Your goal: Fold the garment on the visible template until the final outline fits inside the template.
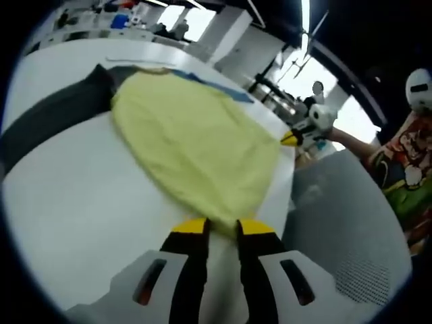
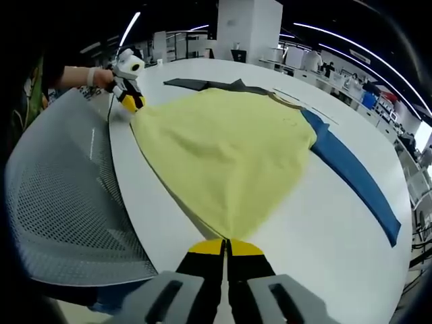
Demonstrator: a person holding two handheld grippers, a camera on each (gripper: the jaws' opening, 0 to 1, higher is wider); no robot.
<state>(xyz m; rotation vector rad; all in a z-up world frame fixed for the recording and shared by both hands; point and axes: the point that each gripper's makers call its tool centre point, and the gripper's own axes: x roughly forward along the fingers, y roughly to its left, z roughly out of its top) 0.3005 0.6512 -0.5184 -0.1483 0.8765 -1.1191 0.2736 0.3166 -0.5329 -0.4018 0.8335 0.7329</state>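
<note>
A pale yellow garment [image 1: 196, 145] [image 2: 226, 152] lies spread flat on the white table [image 1: 81, 202] [image 2: 324, 229]. From under it stick out a dark grey strip [image 1: 54, 115] [image 2: 202, 84] and a blue strip [image 1: 229, 91] [image 2: 351, 169]. My left gripper [image 1: 223, 226] [image 2: 128, 98] stands at one near corner, jaws a little apart with the hem's edge between the tips. My right gripper [image 2: 226, 247] [image 1: 297, 138] is shut on the other near corner, which is drawn to a point.
A grey perforated surface [image 1: 344, 223] [image 2: 61, 196] runs along the table's near edge. A person in a colourful shirt [image 1: 405, 162] stands beside it, arm [image 2: 74, 75] reaching to the left gripper. Benches with equipment [image 2: 297, 57] line the back.
</note>
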